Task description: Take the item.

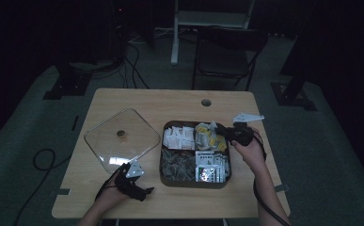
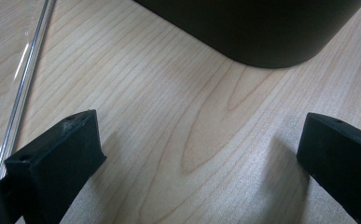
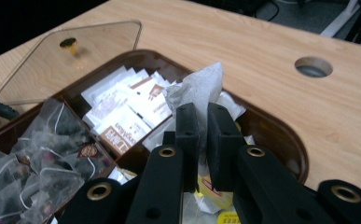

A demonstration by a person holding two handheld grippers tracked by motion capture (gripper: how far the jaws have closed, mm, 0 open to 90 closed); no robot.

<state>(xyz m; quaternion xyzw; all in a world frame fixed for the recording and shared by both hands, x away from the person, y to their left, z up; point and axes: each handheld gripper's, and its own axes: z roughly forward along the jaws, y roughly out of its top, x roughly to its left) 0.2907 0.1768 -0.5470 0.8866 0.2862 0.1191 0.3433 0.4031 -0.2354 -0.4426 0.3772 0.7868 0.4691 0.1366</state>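
High view: wooden surface (image 1: 170,101) with a dark square box (image 1: 194,181) of four compartments near its middle. Clear square lid (image 1: 118,136) with a small knob lies flat to the left of the box, just beside it. Right claw (image 1: 220,129) hangs over the far right compartment, holding a pale tea bag (image 1: 212,125) that sits at the claw's tip, above the yellow packets there. The person's right hand (image 1: 248,150) grips the tool at the box's right edge. Left claw (image 1: 146,190) rests low on the surface at the near left, just off the box's near left corner and close to the lid's near edge; the left hand (image 1: 111,190) is behind it.

Left gripper view: jaws spread wide, nothing between them but bare wood. Box wall (image 2: 262,32) is dark and curved ahead, apart from the jaws. Lid edge (image 2: 24,88) runs along the left side.

Right gripper view: right claw (image 3: 203,140) pressed together on the tea bag (image 3: 199,88), pinching its lower part; the crumpled white top sticks up above the jaw tips. Below lies the box (image 3: 281,135): white sachets (image 3: 122,112) in the compartment to the left, mesh pyramid bags (image 3: 33,154) nearer left. Lid (image 3: 66,60) lies beyond the box on the left; a round hole (image 3: 313,66) in the surface is at the far right.
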